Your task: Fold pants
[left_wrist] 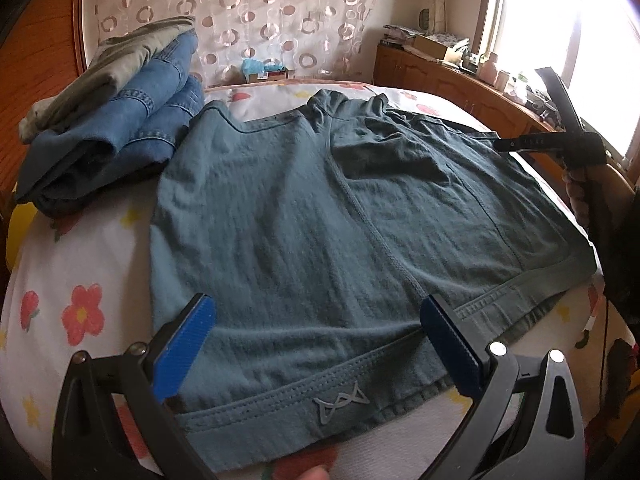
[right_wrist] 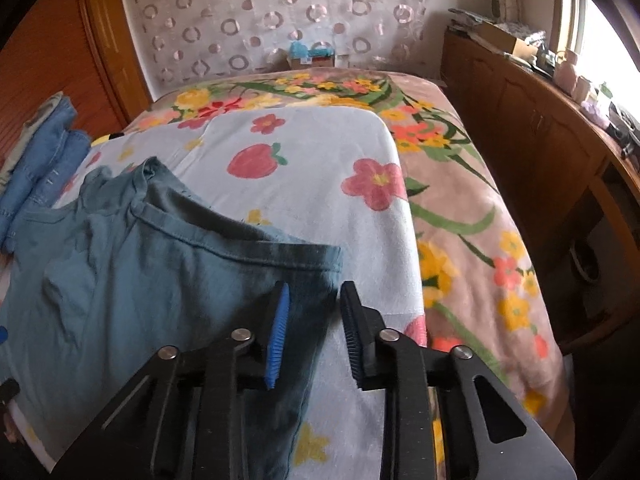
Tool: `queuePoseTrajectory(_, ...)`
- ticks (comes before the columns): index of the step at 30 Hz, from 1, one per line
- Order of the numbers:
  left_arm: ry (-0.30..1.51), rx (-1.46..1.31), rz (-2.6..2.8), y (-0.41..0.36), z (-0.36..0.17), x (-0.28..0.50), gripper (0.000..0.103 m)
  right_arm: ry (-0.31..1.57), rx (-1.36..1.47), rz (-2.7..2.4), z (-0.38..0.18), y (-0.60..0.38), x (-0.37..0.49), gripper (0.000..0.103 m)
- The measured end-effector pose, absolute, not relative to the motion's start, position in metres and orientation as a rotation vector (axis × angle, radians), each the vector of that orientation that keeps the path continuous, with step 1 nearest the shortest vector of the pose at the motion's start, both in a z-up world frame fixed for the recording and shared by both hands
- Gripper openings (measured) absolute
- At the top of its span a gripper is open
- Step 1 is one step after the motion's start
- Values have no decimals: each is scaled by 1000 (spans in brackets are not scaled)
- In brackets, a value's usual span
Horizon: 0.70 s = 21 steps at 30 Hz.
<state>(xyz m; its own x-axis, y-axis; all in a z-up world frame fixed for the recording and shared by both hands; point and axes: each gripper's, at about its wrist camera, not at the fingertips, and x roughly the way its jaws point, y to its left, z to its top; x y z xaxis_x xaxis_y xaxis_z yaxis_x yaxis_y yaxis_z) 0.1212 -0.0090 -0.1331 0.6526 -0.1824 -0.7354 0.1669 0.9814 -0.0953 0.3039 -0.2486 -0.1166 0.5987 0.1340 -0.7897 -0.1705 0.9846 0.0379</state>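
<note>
Teal shorts [left_wrist: 304,216] lie spread flat on a white floral cloth [left_wrist: 80,248] on the bed, waistband with a small logo nearest me. My left gripper [left_wrist: 316,316] is wide open, its blue pads straddling the waistband edge, just above the fabric. In the right wrist view the shorts [right_wrist: 132,280] lie at lower left, one hem corner near the fingers. My right gripper [right_wrist: 314,296] is partly open and empty, hovering over that corner. It also shows in the left wrist view [left_wrist: 520,144] at the shorts' far right edge.
A stack of folded jeans and olive trousers [left_wrist: 116,120] sits at the far left of the bed. A flowered blanket [right_wrist: 460,208] covers the bed to the right. A wooden cabinet [right_wrist: 540,140] with clutter stands under the window. A patterned headboard cover [left_wrist: 240,20] is behind.
</note>
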Motion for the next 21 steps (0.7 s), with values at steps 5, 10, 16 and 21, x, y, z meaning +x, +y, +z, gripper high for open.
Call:
queuePoseTrajectory(5, 823, -2, -189, -10, -134, 122, 103, 910, -48, 208, -115, -248, 303, 2)
queuePoseTrajectory(10, 817, 14, -186, -12, -134, 123, 103, 879, -80, 100, -111, -253, 303, 1)
queuePoseTrajectory(16, 803, 14, -187, -11, -134, 122, 103, 892, -97, 83, -113, -251, 301, 21)
queuePoseTrajectory(21, 808, 30, -180, -14, -134, 122, 103, 819, -92, 132, -96, -240, 277, 50)
